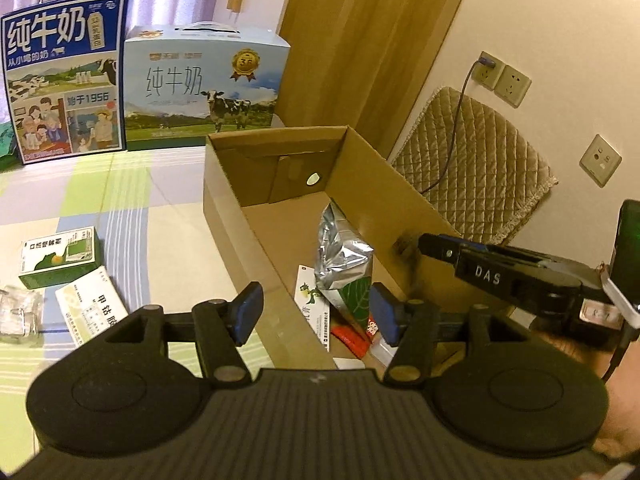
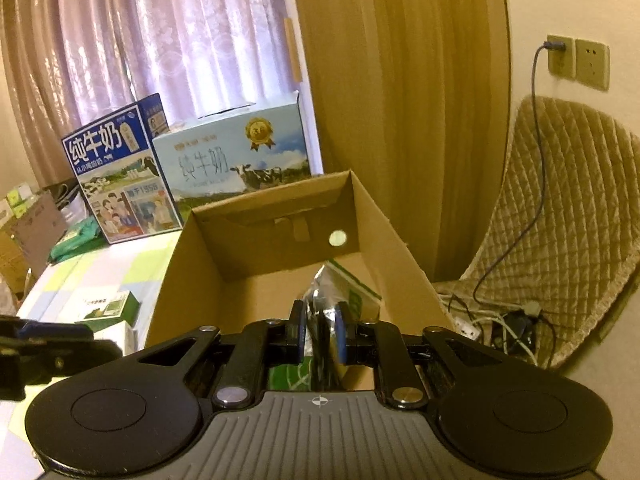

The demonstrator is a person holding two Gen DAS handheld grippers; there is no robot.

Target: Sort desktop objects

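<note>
An open cardboard box (image 1: 228,216) (image 2: 180,280) stands on the checked tablecloth. Inside it a silver foil bag (image 1: 340,248) (image 2: 320,284) with a green leaf print stands upright over a white carton (image 1: 310,304) and a red packet (image 1: 350,340). My right gripper (image 2: 320,332) reaches into the box, its blue pads shut on the bag's near edge; the left wrist view shows it coming in from the right (image 1: 430,245). My left gripper (image 1: 316,314) is open and straddles the box's left wall, holding nothing.
On the cloth left of the box lie a green medicine box (image 1: 60,258), a white carton (image 1: 94,308) and a clear blister pack (image 1: 20,312). Two milk cartons (image 1: 64,76) (image 1: 204,84) stand behind. A quilted chair (image 2: 560,220) with cables is at right.
</note>
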